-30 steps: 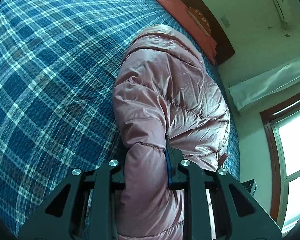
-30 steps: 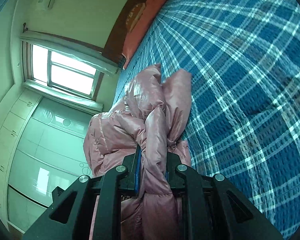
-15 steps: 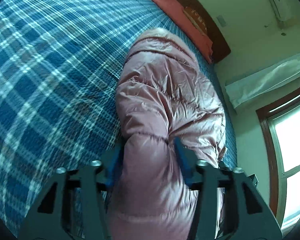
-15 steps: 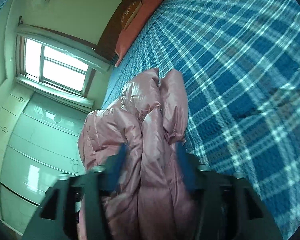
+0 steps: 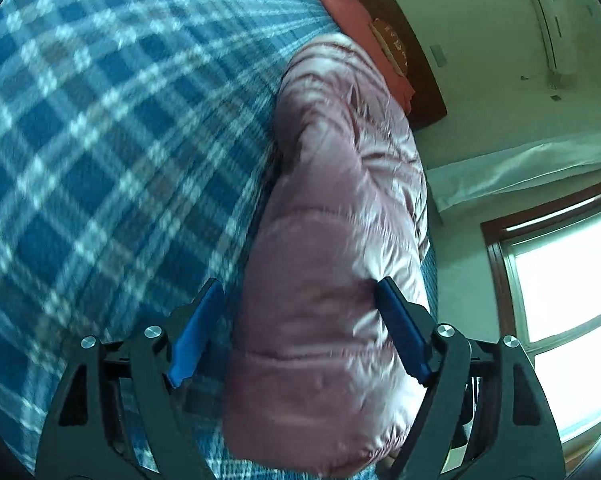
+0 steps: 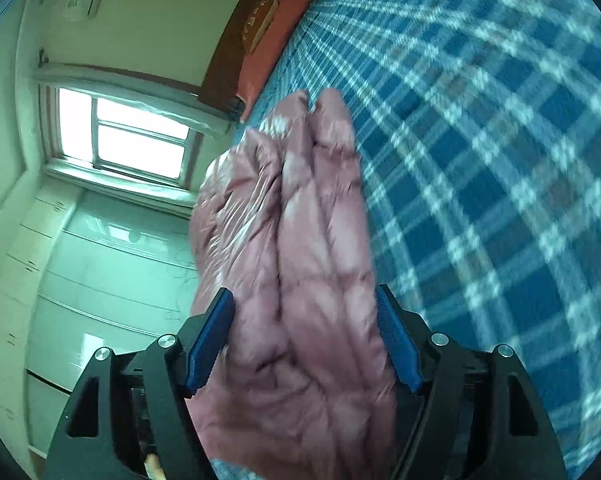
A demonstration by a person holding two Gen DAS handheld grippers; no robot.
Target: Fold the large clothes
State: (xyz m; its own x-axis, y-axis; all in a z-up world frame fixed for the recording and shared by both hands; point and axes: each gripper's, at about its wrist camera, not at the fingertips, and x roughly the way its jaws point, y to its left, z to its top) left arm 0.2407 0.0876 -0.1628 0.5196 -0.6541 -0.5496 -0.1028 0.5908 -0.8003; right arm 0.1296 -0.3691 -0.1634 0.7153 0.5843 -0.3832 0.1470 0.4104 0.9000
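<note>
A pink puffer jacket (image 5: pixel 340 216) lies bunched lengthwise on a blue plaid bed cover (image 5: pixel 100 140). My left gripper (image 5: pixel 300 312) is open, its blue pads spread on either side of the jacket's near end, the left pad (image 5: pixel 196 332) apart from the fabric. In the right wrist view the same jacket (image 6: pixel 300 240) lies folded in puffy ridges on the plaid cover (image 6: pixel 500 160). My right gripper (image 6: pixel 304 320) is open too, its pads on either side of the jacket's end. Both views are blurred.
An orange-red pillow (image 5: pixel 356 20) lies against a dark wooden headboard (image 5: pixel 400 32) at the far end of the bed. A window (image 6: pixel 136 132) and pale wardrobe doors (image 6: pixel 100 272) stand past the bed's edge beside the jacket.
Both grippers were shut on the jacket a second ago. They have opened wide and let go, and the jacket end now rests between the spread pads.
</note>
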